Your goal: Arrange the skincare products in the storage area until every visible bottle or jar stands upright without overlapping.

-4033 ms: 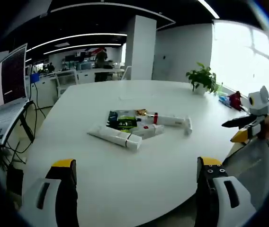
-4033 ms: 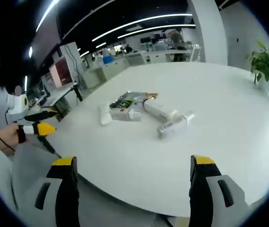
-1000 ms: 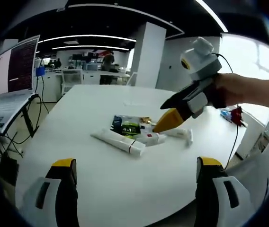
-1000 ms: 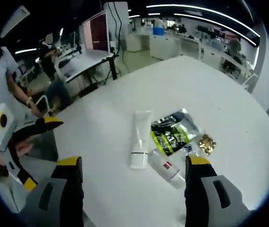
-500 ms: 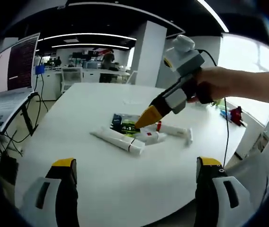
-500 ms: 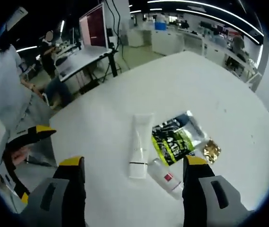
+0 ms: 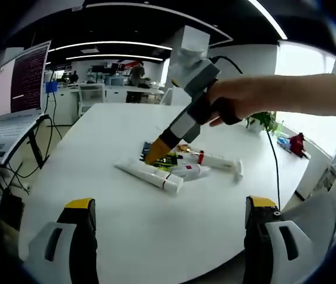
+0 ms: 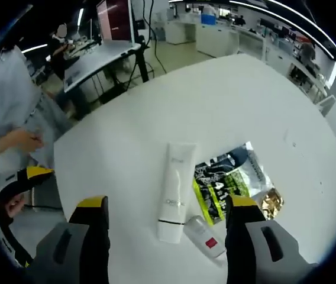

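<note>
a: what is seen to have changed?

b: the right gripper (image 7: 156, 152) has been carried in over the white table (image 7: 97, 136) and is now poised just above the long white tube (image 8: 173, 190), where a second ago it was held higher and further right. in the right gripper view its jaws are spread wide with nothing between them. the left gripper (image 7: 168, 242) is kept back at the table edge, jaws parted and empty.

a: and what is meant for the task?

b: nothing is stood upright yet. the tube, the small red-labelled bottle (image 8: 205, 238), the black-and-green sachet (image 8: 227, 177) and the capped tubes (image 7: 215, 161) are all lying flat in one touching cluster mid-table. a first grasp is judged to be near.

a: what is hard to make out?

b: the bottle is partly cut off between the jaws, label text cannot be read, and the gold packet (image 8: 273, 201) cannot be identified.
</note>
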`<action>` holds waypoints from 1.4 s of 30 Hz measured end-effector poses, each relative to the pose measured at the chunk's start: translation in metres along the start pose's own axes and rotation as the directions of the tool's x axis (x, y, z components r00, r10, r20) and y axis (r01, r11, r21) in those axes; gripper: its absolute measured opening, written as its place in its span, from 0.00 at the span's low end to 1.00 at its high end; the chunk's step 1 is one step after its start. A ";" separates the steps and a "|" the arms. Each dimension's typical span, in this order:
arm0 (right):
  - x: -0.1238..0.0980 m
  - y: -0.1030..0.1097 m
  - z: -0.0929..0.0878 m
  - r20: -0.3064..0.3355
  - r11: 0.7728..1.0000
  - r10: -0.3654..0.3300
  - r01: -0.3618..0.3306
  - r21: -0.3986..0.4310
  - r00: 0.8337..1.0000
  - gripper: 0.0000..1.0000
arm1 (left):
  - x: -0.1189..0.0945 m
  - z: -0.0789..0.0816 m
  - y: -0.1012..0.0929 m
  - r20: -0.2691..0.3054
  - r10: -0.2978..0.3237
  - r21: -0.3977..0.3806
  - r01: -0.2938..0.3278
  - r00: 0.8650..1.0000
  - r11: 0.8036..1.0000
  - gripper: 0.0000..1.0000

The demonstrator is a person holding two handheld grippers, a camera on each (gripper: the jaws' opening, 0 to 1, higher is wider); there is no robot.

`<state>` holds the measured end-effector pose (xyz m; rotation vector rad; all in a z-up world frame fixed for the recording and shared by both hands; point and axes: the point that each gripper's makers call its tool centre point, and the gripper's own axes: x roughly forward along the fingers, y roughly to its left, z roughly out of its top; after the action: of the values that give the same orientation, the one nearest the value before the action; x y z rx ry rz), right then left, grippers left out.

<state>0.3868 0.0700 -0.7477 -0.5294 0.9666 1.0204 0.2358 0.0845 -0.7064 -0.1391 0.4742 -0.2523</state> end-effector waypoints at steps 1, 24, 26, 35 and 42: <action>0.002 0.000 -0.003 -0.019 1.000 -0.001 0.001 -0.002 1.000 0.80 | 0.000 0.000 0.002 0.001 0.003 -0.004 -0.003 1.000 1.000 0.98; 0.072 -0.009 -0.002 -0.165 1.000 0.003 -0.007 -0.024 0.986 0.70 | 0.005 -0.004 0.007 -0.021 0.009 -0.022 -0.009 1.000 1.000 0.97; 0.076 -0.012 -0.003 -0.177 1.000 -0.004 -0.001 -0.030 0.984 0.68 | 0.006 -0.005 0.008 -0.025 0.009 -0.018 -0.009 1.000 1.000 0.98; 0.079 -0.018 -0.005 -0.195 0.999 -0.021 0.015 -0.033 0.981 0.63 | 0.009 -0.007 0.013 -0.028 0.019 -0.044 -0.020 0.999 0.999 0.98; 0.085 -0.020 -0.001 -0.209 0.997 -0.030 0.016 -0.070 0.978 0.52 | 0.010 -0.008 0.013 -0.030 0.021 -0.053 -0.022 0.999 0.998 0.98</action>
<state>0.4198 0.0997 -0.8228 -0.7145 1.1119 0.9933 0.2433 0.0935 -0.7200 -0.1825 0.5114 -0.2209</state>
